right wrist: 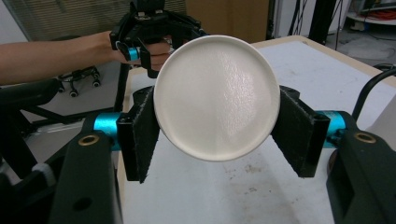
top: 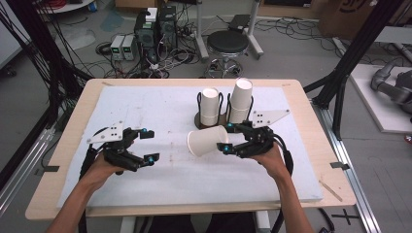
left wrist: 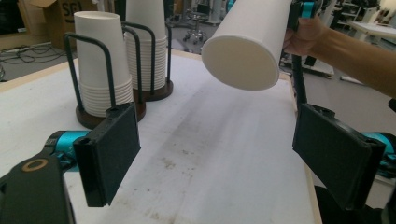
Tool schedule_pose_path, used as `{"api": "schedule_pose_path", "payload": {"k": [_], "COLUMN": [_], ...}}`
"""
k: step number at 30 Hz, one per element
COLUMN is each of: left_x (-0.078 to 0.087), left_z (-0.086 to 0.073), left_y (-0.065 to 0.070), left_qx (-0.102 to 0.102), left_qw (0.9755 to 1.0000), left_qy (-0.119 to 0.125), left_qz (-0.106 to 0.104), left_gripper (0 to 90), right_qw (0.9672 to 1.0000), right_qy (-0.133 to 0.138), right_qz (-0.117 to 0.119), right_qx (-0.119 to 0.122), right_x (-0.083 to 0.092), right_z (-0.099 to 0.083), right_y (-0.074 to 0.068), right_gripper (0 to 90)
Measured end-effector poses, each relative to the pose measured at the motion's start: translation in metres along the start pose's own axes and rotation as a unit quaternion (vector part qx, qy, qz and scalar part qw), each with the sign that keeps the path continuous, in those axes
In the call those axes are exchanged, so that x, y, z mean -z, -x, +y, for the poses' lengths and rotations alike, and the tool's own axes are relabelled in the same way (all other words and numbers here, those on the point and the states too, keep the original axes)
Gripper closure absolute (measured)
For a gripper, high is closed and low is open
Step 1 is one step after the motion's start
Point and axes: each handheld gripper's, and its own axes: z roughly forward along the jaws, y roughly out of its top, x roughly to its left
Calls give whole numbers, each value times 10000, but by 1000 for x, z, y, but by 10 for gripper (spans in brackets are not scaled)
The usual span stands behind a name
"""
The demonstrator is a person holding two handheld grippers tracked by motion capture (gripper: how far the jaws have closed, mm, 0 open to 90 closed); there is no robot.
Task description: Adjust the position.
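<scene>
My right gripper (top: 224, 137) is shut on a white paper cup (top: 206, 141) held on its side just above the white mat, wide end pointing left. In the right gripper view its round base (right wrist: 217, 98) sits between the two black pads (right wrist: 142, 135). My left gripper (top: 149, 144) stands open over the mat's left half, apart from the cup, with nothing between its jaws (left wrist: 215, 154). In the left gripper view the cup (left wrist: 247, 46) hangs ahead at the upper right. Two stacks of white cups (top: 210, 107) (top: 240, 99) stand upside down in black wire holders (left wrist: 107, 56) behind it.
The white mat (top: 145, 107) covers most of the wooden table (top: 73, 131). On the floor beyond the table stand a black stool (top: 227, 43), electronics boxes (top: 145, 34) and cables. Black frame posts (top: 350, 58) rise at the right.
</scene>
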Motion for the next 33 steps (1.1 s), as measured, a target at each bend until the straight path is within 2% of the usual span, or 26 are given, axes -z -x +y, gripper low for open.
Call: {"api": "schedule_pose_path", "payload": {"k": [10, 12, 16, 21, 25, 28, 33], "left_x": [-12, -16, -29, -43, -49, -51, -52], "left_z": [4, 7, 14, 18, 19, 18, 18], "left_y": [-5, -4, -2, 0, 0, -1, -1], "left_qx": [128, 99, 69, 162, 174, 152, 60], "left_qw": [9987, 9983, 9959, 9919, 9909, 9911, 9903], "left_qy": [91, 73, 79, 20, 33, 19, 84], "left_qz": [-480, -577, -896, -1260, -1337, -1325, -1385], "left_gripper": [147, 147, 144, 123, 120, 115, 103], "right_qw": [9998, 9997, 9996, 9994, 9993, 9992, 9990], "right_qy": [86, 120, 83, 56, 65, 57, 48], "right_qz": [166, 224, 283, 343, 367, 402, 443], "right_qx": [-17, -16, -27, -5, 18, 8, 29], "right_x": [-5, -7, -10, -13, -15, -16, -18], "right_z": [0, 0, 1, 2, 2, 2, 2], "right_y": [-1, -1, -3, -5, -5, -6, -6], "right_gripper": [369, 369, 369, 369, 369, 369, 369]}}
